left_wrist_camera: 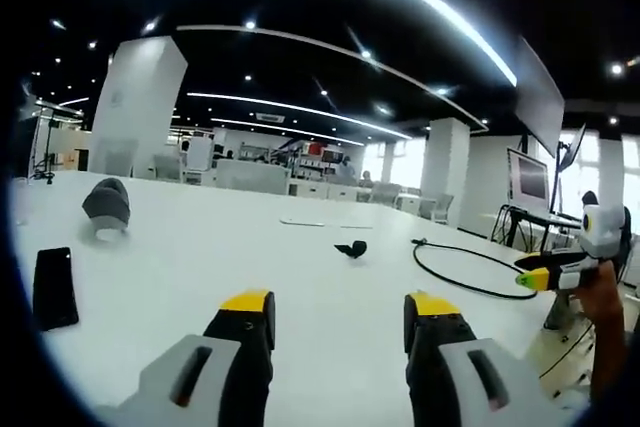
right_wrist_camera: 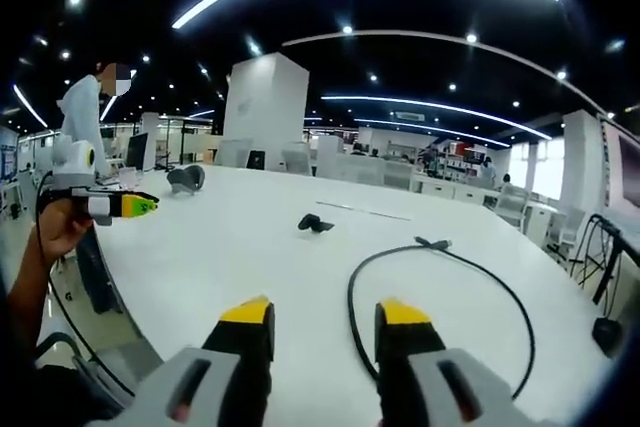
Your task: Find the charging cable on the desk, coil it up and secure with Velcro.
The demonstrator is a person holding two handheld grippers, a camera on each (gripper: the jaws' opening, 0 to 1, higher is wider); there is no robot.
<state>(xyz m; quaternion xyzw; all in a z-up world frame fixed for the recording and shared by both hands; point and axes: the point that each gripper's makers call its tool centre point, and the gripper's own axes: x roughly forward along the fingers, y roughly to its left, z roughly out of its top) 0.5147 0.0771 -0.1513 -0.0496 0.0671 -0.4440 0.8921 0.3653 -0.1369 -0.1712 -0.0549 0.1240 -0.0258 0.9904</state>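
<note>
Nothing is done yet: the charging cable (right_wrist_camera: 440, 277) lies loose and uncoiled on the table (right_wrist_camera: 250, 257), just ahead of the right gripper (right_wrist_camera: 323, 319). Beyond it sits the small black Velcro strap (right_wrist_camera: 314, 223). Both the right and the left gripper (left_wrist_camera: 340, 309) stand apart, empty.

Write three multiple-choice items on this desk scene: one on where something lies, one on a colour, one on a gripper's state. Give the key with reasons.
1. In the left gripper view, where does the black phone lie on the white desk?
A. far left
B. inside the cable loop
C. between the jaws

2. What colour is the charging cable?
A. white
B. black
C. red

3. How does the right gripper stand?
A. shut on the cable
B. shut on the Velcro strap
C. open, holding nothing

Key: 1 A, it sits near the desk's left edge. 2 B, a dark loop against the white desk. 3 C, its yellow-tipped jaws stand apart over the desk.
</note>
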